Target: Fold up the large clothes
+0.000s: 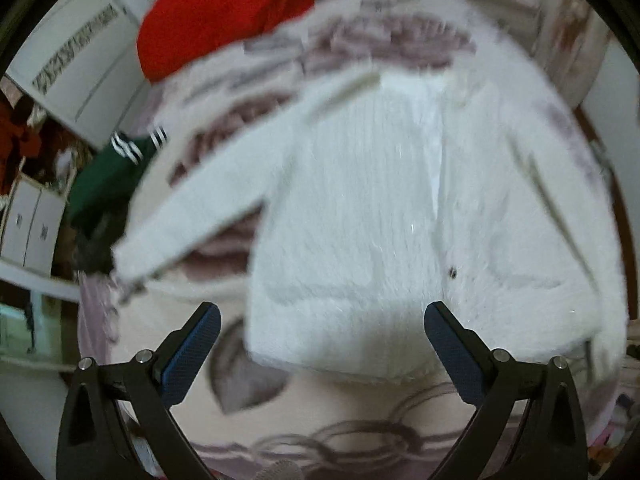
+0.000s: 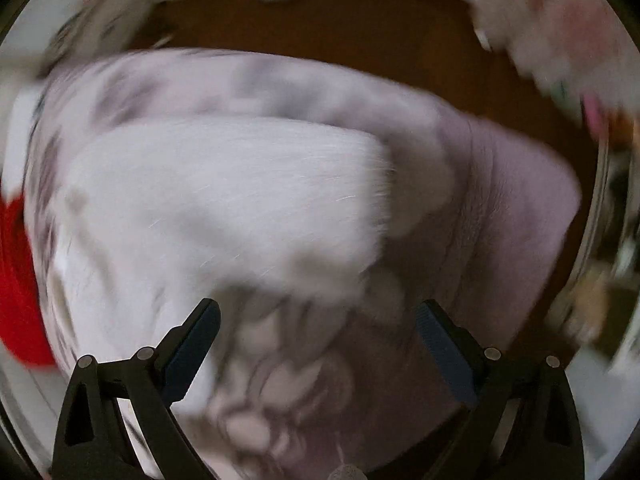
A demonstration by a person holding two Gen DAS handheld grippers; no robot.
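A white fluffy cardigan [image 1: 360, 220] lies spread flat on a bed with a pink patterned cover [image 1: 320, 420], front opening up, left sleeve [image 1: 192, 208] stretched out to the left. My left gripper [image 1: 322, 320] is open and empty, hovering above the cardigan's bottom hem. In the right wrist view the cardigan [image 2: 208, 200] shows blurred at the centre left. My right gripper [image 2: 318, 320] is open and empty above the cover [image 2: 500, 208], just off the cardigan's edge.
A red garment [image 1: 224, 16] lies at the bed's far end; it also shows in the right wrist view [image 2: 20, 280]. A green garment with white stripes [image 1: 108, 176] lies at the left edge. White cabinets [image 1: 76, 64] stand left. Brown floor [image 2: 360, 28] lies beyond the bed.
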